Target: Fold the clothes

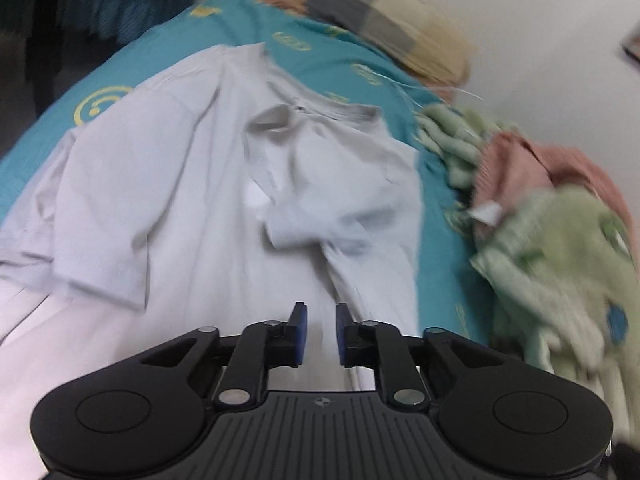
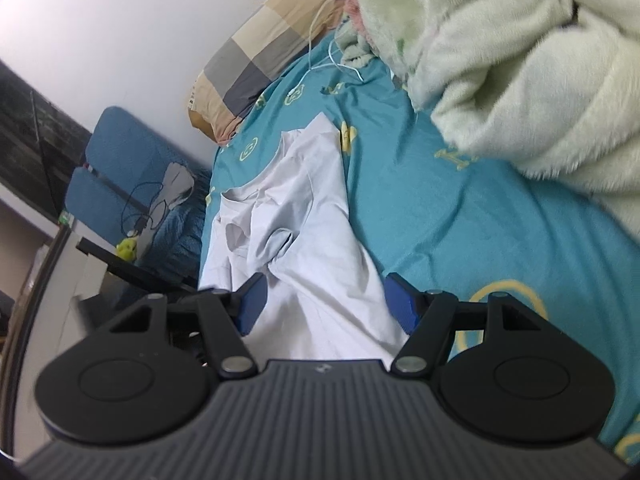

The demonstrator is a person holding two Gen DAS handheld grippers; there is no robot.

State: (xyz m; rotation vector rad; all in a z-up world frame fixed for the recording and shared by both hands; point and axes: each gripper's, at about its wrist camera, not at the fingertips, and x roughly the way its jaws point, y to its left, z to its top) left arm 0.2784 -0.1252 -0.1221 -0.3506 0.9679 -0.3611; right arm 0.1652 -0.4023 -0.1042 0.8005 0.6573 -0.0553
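A white T-shirt (image 1: 168, 184) lies crumpled on the teal bedsheet (image 1: 328, 60), collar away from me, with one sleeve folded over its middle. My left gripper (image 1: 319, 320) hovers over the shirt's lower part with its blue pads a narrow gap apart and nothing between them. In the right wrist view the same shirt (image 2: 304, 240) runs from the bed's left edge toward my right gripper (image 2: 324, 300), which is open wide above the shirt's near end, its pads not touching the cloth.
A checked pillow (image 1: 376, 12) lies at the bed's head by the white wall. A fluffy green and pink blanket (image 1: 560, 232) is heaped on the right, also in the right wrist view (image 2: 520, 48). A white cable (image 2: 320, 40) lies near the pillow. A blue chair (image 2: 132, 168) stands beside the bed.
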